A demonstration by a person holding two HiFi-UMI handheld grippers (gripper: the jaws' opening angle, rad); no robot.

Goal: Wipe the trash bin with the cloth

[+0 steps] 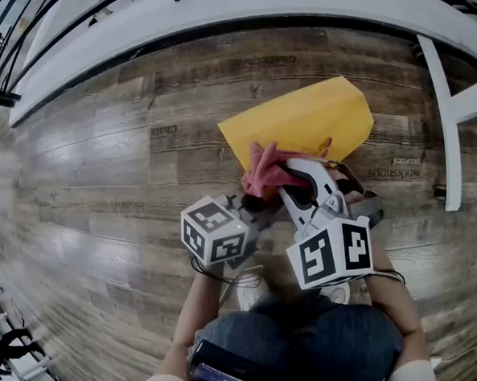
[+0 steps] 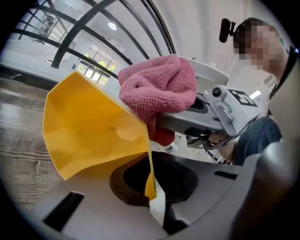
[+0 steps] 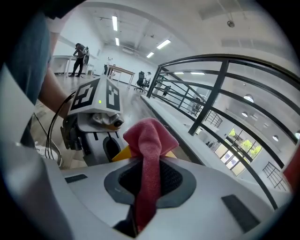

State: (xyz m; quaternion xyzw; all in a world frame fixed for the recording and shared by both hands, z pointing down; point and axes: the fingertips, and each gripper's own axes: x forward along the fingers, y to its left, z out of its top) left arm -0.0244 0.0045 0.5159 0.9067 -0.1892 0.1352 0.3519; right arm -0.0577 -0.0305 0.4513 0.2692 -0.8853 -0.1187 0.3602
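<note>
Trash bin (image 1: 299, 121), yellow: sat over the wooden floor (image 1: 100, 170), on the far side of both grippers. Left gripper (image 2: 151, 199): jaws closed on the bin's thin near edge. Right gripper (image 3: 140, 218): jaws clamped on the pink cloth (image 3: 149, 140), which was bunched against the bin's near rim.

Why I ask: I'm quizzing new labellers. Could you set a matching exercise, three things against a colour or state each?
Things:
1 trash bin
2 cloth
3 floor

States:
A pink, pinched between the jaws of the right gripper
B grey-brown wood planks
C yellow, its wall clamped between the jaws of the left gripper

Pairs: 1-C, 2-A, 3-B
</note>
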